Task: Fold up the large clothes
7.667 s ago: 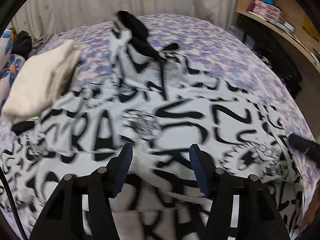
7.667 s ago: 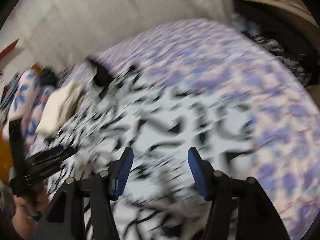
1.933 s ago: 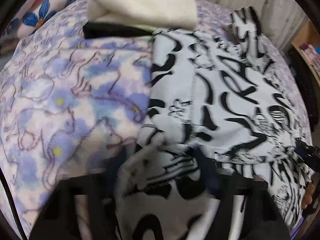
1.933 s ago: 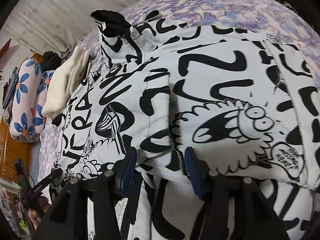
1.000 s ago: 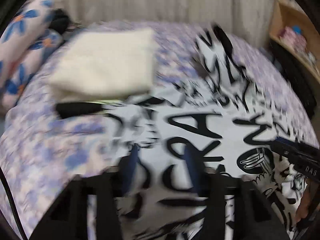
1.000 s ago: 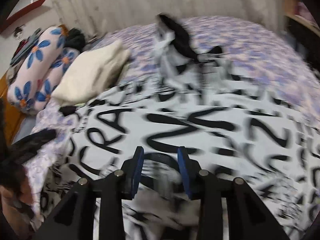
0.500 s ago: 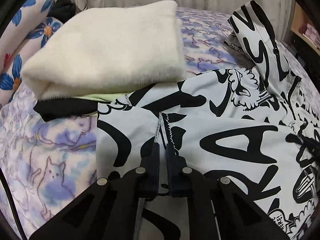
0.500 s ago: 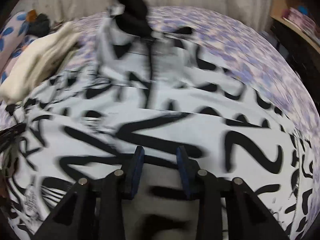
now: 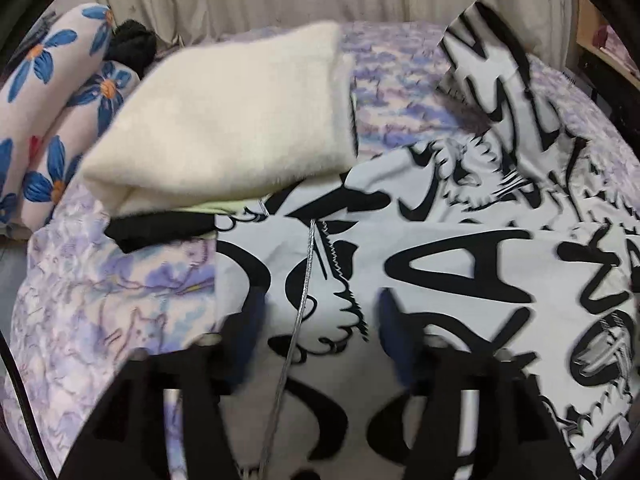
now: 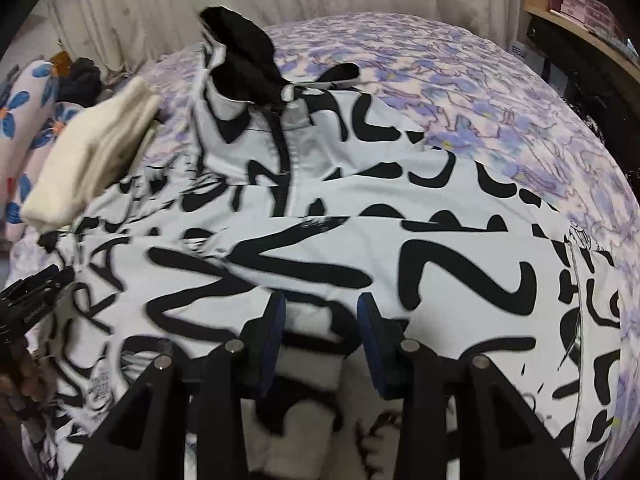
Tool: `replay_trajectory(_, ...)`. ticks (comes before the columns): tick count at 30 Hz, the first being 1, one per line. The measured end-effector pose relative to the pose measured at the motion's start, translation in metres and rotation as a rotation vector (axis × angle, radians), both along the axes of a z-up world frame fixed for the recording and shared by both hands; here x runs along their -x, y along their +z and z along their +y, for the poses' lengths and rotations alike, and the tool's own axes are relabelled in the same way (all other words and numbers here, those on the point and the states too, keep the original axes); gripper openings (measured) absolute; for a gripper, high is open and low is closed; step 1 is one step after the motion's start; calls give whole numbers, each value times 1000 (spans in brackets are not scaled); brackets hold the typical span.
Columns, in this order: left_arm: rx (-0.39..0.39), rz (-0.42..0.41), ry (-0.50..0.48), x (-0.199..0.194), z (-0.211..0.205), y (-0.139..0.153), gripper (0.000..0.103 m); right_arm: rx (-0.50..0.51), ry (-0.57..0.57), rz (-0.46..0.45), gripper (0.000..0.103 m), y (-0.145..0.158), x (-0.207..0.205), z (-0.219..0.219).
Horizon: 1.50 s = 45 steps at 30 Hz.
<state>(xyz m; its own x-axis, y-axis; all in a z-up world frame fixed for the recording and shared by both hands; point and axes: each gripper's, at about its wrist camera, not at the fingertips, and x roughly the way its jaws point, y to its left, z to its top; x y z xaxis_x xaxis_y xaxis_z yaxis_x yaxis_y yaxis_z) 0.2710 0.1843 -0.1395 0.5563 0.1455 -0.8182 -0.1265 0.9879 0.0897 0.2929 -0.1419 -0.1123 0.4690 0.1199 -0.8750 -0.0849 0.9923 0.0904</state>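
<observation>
A large white jacket with black graffiti lettering point(image 10: 360, 216) lies spread on the bed, its black-lined hood point(image 10: 240, 68) at the far end. In the left wrist view the jacket point(image 9: 460, 264) shows a folded-over edge with a silver zipper point(image 9: 304, 280). My left gripper point(image 9: 320, 332) is open just above that edge, blurred, with the zipper running between its fingers. My right gripper point(image 10: 320, 336) hovers over the jacket's near hem with its jaws apart and fabric between them. The left gripper also shows at the left edge of the right wrist view point(image 10: 32, 300).
A folded cream fleece point(image 9: 224, 120) sits on dark and green clothes by the jacket's left side. Flowered pillows point(image 9: 48, 92) lie at the far left. The bed has a purple flowered sheet point(image 10: 480, 88). A curtain hangs behind, and a wooden shelf point(image 10: 580, 12) stands right.
My left gripper has opened from shut on the jacket's zipper edge and let it go. My right gripper's jaws have spread wider over the hem.
</observation>
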Motion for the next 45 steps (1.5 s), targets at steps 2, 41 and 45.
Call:
replay_trajectory(2,-3,-17,-13,11,-5,11,66,-22,34,2,38,6,10,8)
replay_trajectory(41,330,89,-32,173,-1,45,103,-166,61,108,48,14,133,-4)
replay_trajectory(45,356,43,7,202,1,57,103,-187,45,96,48,22,155,-15)
